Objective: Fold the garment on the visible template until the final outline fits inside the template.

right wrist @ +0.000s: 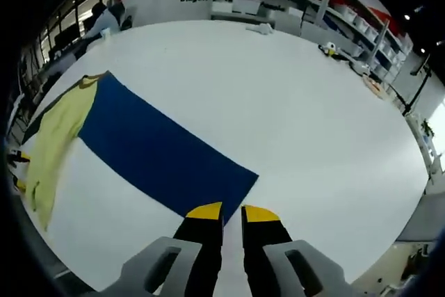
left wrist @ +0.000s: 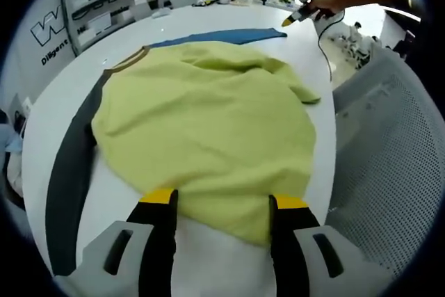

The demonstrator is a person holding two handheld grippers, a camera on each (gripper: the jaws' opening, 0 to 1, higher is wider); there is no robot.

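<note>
Two tools were in my hands, and the move ahead turned on how each stood to the shirt [left wrist: 208,130]. My left tool [left wrist: 222,201] was the nearer: the yellow-green shirt lay straight ahead of it on the white desk [left wrist: 42,123], its rumpled near edge right between the yellow tips, its length running away from me toward the collar at the far left. It lay across the template [left wrist: 69,179], a dark flat strip showing along the shirt's left side and blue beyond its far edge. That tool's jaws stood wide apart, clasping nothing, though I could not tell whether the tips touched the cloth. My right tool [right wrist: 232,212] sat well apart from the shirt, at the template's far end, its tips at or over the blue strip's corner; from there the shirt lay far off to the left. Its jaws were drawn nearly together with only a slim gap, and I saw nothing caught between them.
</note>
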